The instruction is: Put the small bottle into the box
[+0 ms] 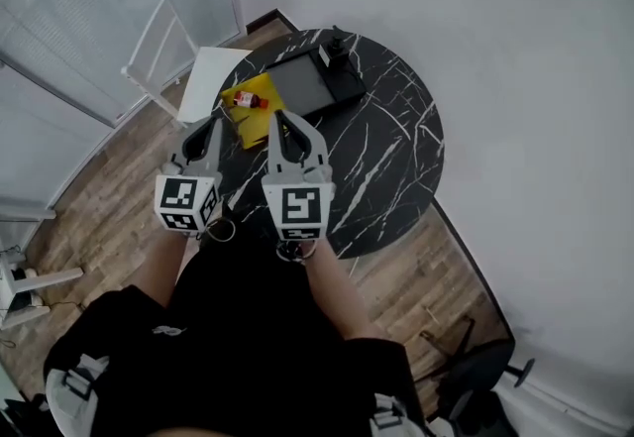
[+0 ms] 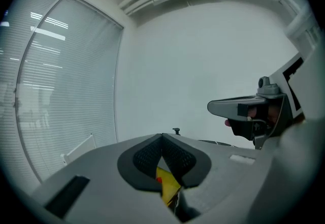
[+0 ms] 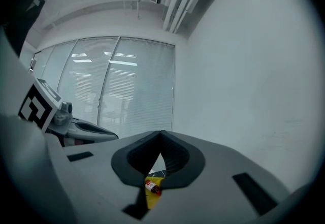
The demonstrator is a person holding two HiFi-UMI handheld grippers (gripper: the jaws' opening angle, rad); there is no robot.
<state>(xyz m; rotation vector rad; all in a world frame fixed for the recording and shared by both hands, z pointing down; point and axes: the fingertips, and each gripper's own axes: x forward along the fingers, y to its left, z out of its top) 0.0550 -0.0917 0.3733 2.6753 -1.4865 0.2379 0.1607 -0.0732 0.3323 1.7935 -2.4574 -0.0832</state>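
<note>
The small bottle (image 1: 248, 100), red with a white cap, lies on its side on a yellow sheet (image 1: 256, 118) at the left of the round black marble table (image 1: 386, 158). Just behind it sits the dark grey flat box (image 1: 315, 83). Both grippers hover above the table's near-left edge, short of the bottle, and point level. My left gripper (image 1: 215, 122) (image 2: 162, 137) is shut with nothing in it. My right gripper (image 1: 280, 116) (image 3: 161, 133) is shut too and empty. Below its closed jaws the right gripper view shows the bottle (image 3: 152, 187) on the yellow sheet (image 3: 152, 198).
A small black device (image 1: 333, 51) stands at the box's far corner. A white board (image 1: 206, 80) and a white frame (image 1: 158, 49) stand left of the table on the wooden floor (image 1: 109, 177). White walls close in behind and to the right. A black chair base (image 1: 475, 366) is at lower right.
</note>
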